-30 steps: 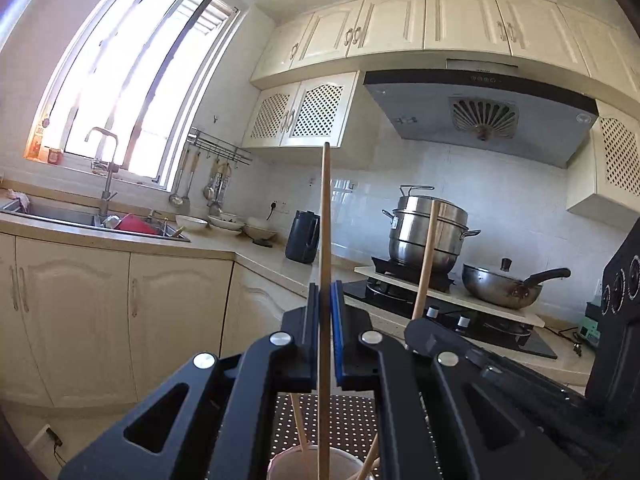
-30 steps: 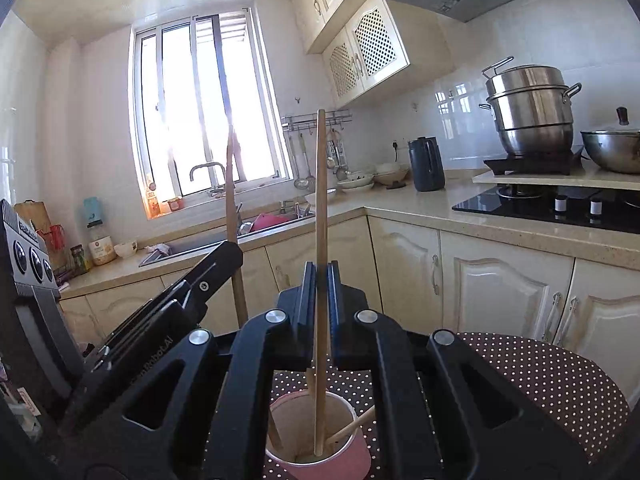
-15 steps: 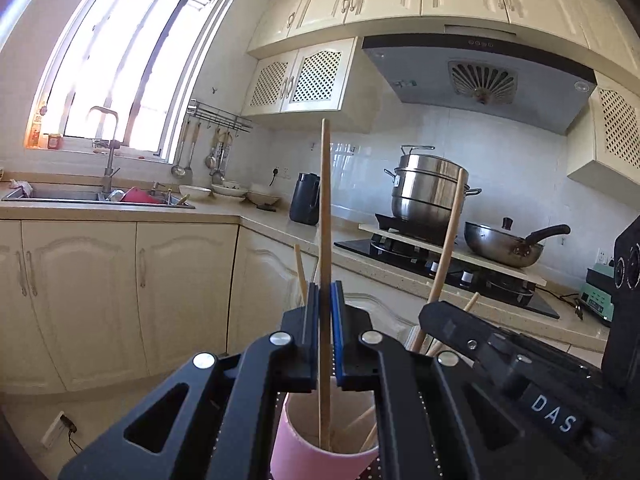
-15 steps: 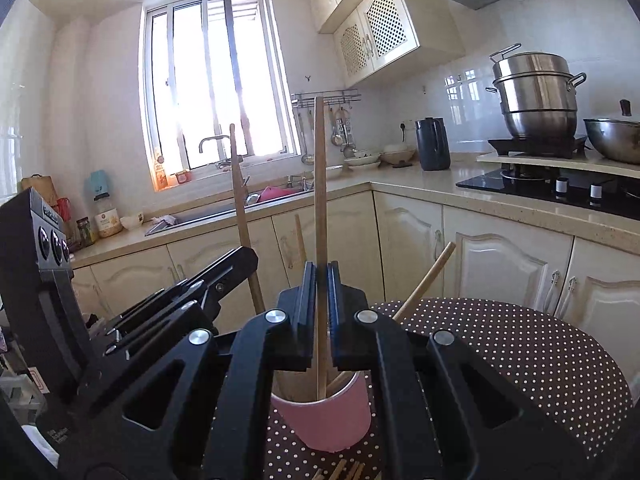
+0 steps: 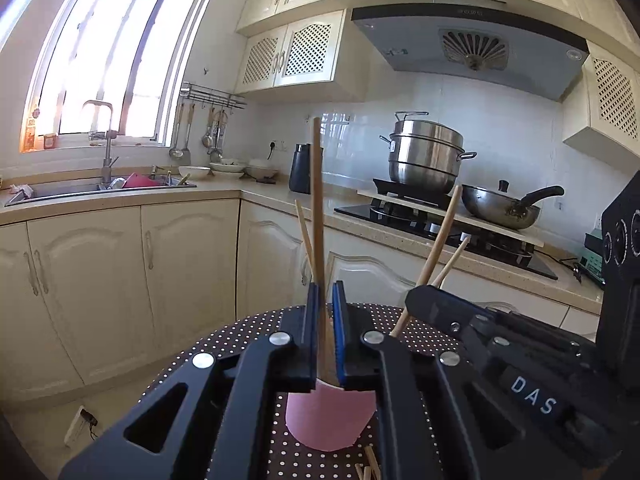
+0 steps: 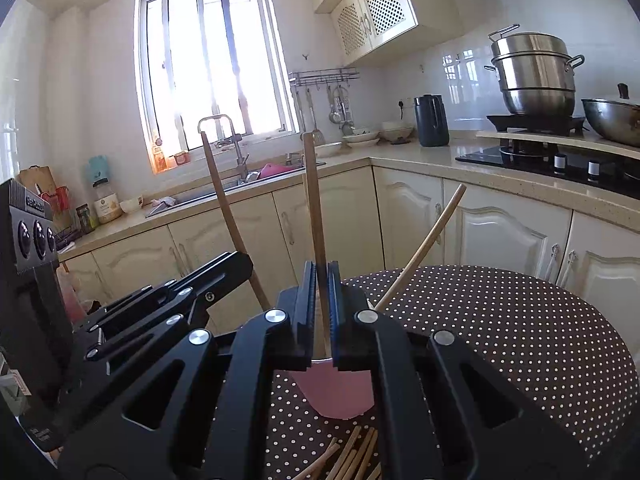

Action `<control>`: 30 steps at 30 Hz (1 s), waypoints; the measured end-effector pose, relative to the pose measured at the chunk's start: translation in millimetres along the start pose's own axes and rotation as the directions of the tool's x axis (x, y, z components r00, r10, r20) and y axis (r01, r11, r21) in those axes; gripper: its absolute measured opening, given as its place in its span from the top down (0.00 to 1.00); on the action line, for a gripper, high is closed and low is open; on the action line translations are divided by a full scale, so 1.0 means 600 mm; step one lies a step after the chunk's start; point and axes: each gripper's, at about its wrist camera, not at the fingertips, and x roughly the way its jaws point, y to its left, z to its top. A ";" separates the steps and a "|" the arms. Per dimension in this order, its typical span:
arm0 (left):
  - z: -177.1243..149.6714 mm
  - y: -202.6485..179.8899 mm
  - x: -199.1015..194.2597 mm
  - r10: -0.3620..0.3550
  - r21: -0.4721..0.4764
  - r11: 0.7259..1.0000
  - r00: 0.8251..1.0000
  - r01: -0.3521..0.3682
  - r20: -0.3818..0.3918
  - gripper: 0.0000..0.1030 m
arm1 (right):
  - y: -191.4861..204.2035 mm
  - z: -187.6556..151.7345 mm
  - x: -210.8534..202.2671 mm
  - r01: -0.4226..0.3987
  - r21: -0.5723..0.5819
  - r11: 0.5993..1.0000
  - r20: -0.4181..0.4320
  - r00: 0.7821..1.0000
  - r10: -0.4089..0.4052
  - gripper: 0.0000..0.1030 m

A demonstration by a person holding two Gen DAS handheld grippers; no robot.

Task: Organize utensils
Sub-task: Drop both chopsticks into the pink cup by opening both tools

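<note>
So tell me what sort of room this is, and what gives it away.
A home kitchen, most likely. A sink with a tap sits under the window, a steel steamer pot and wok stand on a hob beneath a range hood, and cream cabinets line the walls.

Wooden chopsticks — matt pink cup

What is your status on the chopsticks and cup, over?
Left gripper opening around its upright chopstick. Right gripper shut on its chopstick. Both over pink cup. Loose chopsticks on table; nothing blocking.
</note>
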 end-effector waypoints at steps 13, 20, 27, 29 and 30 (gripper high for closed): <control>0.014 0.022 -0.043 0.011 -0.035 0.999 1.000 -0.011 -0.004 0.50 | 0.009 -0.002 -0.013 -0.005 0.038 0.999 -0.030 1.000 0.006 0.92; 0.025 0.023 -0.080 0.011 -0.038 0.999 1.000 -0.010 0.018 0.44 | 0.022 0.008 -0.044 -0.004 0.029 1.000 -0.015 1.000 0.004 0.91; 0.041 0.012 -0.134 0.020 -0.033 0.999 0.998 -0.018 0.058 0.39 | 0.033 0.021 -0.095 -0.001 0.025 1.000 0.010 1.000 0.001 0.77; 0.044 0.010 -0.149 0.021 -0.033 0.999 0.997 -0.019 0.068 0.39 | 0.039 0.023 -0.112 -0.003 0.019 1.000 0.021 1.000 0.003 0.67; 0.045 0.008 -0.158 0.023 -0.033 0.999 0.997 -0.021 0.072 0.38 | 0.041 0.025 -0.118 -0.001 0.015 1.000 0.025 1.000 0.001 0.62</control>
